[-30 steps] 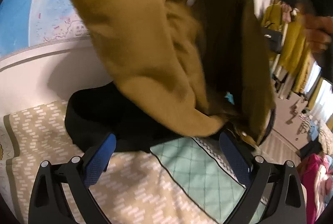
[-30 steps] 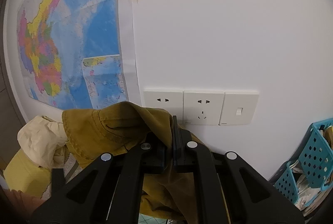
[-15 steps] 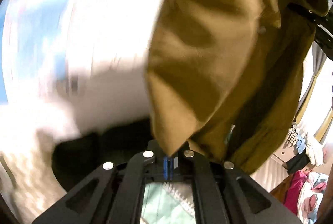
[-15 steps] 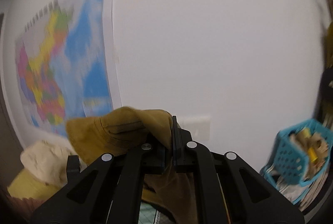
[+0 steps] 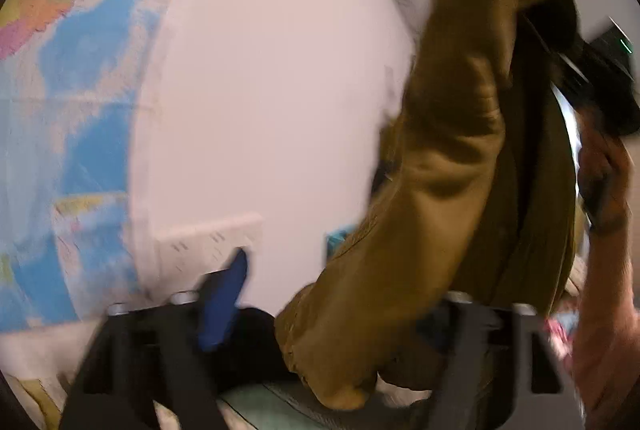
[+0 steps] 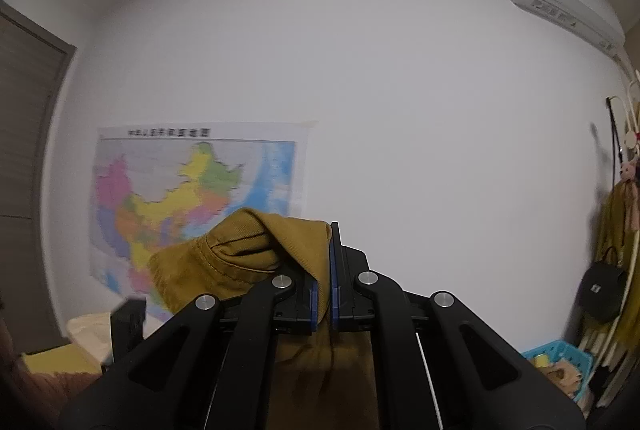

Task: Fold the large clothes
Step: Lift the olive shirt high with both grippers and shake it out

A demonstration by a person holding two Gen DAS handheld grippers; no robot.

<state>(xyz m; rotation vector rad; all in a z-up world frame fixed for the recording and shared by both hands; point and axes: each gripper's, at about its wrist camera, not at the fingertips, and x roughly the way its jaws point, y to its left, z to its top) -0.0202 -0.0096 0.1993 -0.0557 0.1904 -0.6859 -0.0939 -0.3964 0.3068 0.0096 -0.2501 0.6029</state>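
A mustard-brown twill garment, thick and creased, hangs in the air before a white wall; the right gripper pinches a folded edge between its blue-padded fingers; the left gripper is opening, its fingers spread, the cloth's blurred lower end drooping between them; a colourful map hangs far left.

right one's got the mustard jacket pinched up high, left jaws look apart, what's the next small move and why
Probably bring the left gripper onto the hanging edge of the mustard jacket and close there. Its jaws are opening, with the fabric draped between them and, as far as the blur shows, not pinched. The right gripper is shut on one bunched edge, so the jacket hangs from a single grip; a second hold would let it be spread out for folding.
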